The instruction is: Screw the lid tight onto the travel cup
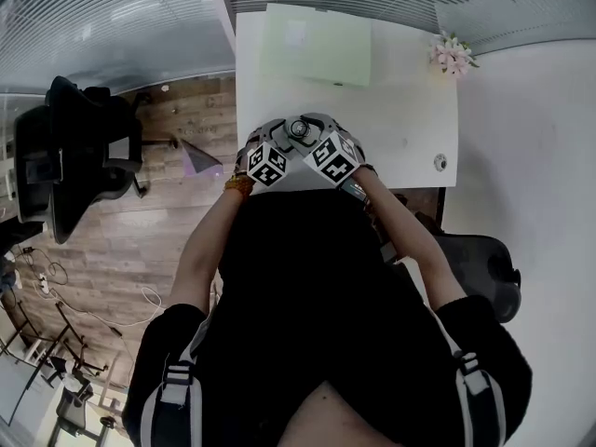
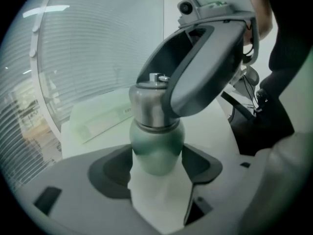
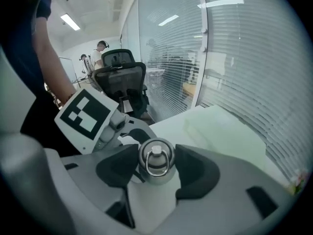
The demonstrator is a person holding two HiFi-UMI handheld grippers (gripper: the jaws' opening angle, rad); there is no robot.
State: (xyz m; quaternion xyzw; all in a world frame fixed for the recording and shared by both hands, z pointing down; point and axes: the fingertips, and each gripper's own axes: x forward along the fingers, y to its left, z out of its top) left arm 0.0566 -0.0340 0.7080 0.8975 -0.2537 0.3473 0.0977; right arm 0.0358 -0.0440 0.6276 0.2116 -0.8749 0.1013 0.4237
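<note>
The travel cup stands at the near edge of the white table. In the left gripper view its green body sits between the two dark pads of my left gripper, which press on both sides. The steel lid, with a ring on top, sits on the cup's neck. My right gripper is shut on it from the sides. In the head view both grippers meet over the lid, the left gripper at its left and the right gripper at its right. The cup's base is hidden.
A pale green folder lies at the table's far side, with pink flowers at the far right corner and a small round object near the right edge. Black office chairs stand at the left and right. Glass walls with blinds are behind.
</note>
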